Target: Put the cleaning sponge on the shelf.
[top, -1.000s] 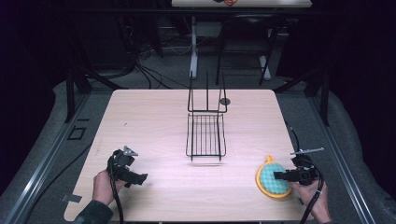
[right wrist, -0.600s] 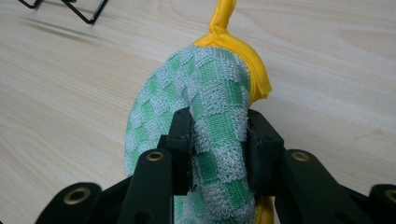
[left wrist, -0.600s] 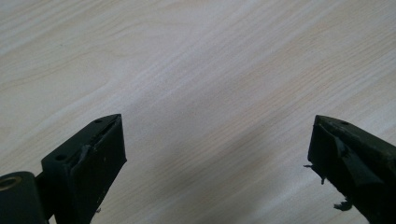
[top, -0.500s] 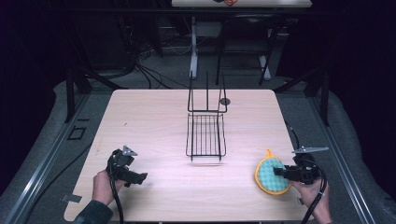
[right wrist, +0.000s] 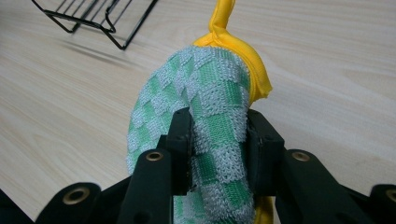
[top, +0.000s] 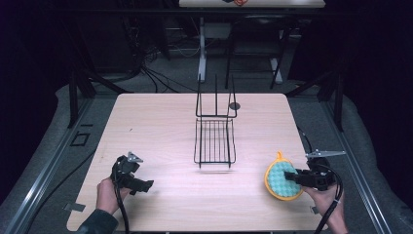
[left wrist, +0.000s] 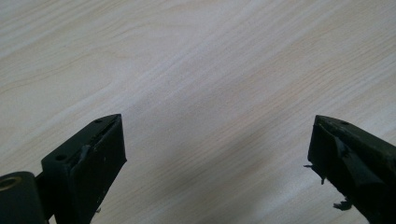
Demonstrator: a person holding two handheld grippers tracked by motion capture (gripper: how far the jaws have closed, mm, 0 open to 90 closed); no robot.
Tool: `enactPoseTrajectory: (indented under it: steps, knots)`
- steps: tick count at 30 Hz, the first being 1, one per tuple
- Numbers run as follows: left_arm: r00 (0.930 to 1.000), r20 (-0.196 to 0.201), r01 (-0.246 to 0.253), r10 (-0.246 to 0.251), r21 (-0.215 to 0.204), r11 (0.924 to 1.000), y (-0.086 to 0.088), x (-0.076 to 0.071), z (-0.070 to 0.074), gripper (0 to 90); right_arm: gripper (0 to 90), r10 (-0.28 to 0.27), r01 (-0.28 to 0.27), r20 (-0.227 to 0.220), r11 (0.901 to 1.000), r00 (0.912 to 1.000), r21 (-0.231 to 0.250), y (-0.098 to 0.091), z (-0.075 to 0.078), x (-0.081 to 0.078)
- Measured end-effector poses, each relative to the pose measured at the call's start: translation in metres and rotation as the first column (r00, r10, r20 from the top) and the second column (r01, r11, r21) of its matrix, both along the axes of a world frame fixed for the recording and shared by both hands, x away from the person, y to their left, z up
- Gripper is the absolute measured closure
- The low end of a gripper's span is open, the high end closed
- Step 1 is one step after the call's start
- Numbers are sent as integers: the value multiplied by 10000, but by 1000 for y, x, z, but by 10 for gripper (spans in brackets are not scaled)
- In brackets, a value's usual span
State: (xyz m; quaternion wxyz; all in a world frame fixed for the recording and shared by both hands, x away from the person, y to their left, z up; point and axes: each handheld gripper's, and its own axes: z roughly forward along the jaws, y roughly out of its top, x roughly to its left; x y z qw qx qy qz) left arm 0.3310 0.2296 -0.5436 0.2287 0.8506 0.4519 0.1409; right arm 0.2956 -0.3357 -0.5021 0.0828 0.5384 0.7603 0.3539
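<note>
Right now the right gripper (top: 293, 177) sits at the table's near right, held by the person's right hand (top: 327, 200), jaws pinched onto a round potholder (top: 279, 176). Potholder: green-and-white checked terry face, yellow trim, yellow hanging loop (top: 279, 155). In the high view it lies near the right front of the wooden table (top: 160, 122), loop pointing away from the person toward the far edge, so loop-to-opposite-edge axis runs roughly near to far. Gripper comes in from its right side, jaws pointing left.

Right gripper view: both black jaws squeeze a fold of the potholder (right wrist: 205, 121); cloth bunches up and arches between them, yellow loop (right wrist: 221, 18) sticking up beyond, away from the camera. Corner of the wire rack (right wrist: 93, 18) at upper left, apart from the cloth.

Left gripper (top: 139, 184) at near left, in the left hand (top: 108, 194), jaws spread wide. Left gripper view shows bare wood grain between the two jaws, nothing gripped.

Black wire rack (top: 214, 141) stands mid-table, upright posts on its far side, well apart from both grippers. Small dark round spot (top: 234, 105) on the table just beside the rack's far right.
</note>
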Motion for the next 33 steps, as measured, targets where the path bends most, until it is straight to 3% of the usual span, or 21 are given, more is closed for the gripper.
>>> enactPoseTrajectory:
  steps: [16,22,29,33]
  knots:
    - [9998,-182,17,-19,-109,9999,-1,1,-2,42,665,328,-319,731,9994,9968,-125,15,19,6]
    - [9997,-228,-62,57,-211,9998,0,2,-3,42,665,317,-304,1216,9995,9921,-121,19,28,7]
    - [9997,-231,-84,81,-126,9999,0,3,-4,42,665,493,-468,1383,9987,9892,-216,27,34,12]
    - [9996,-277,-77,73,-134,9999,0,4,-5,42,665,623,-600,1698,9980,9835,-183,32,40,13]
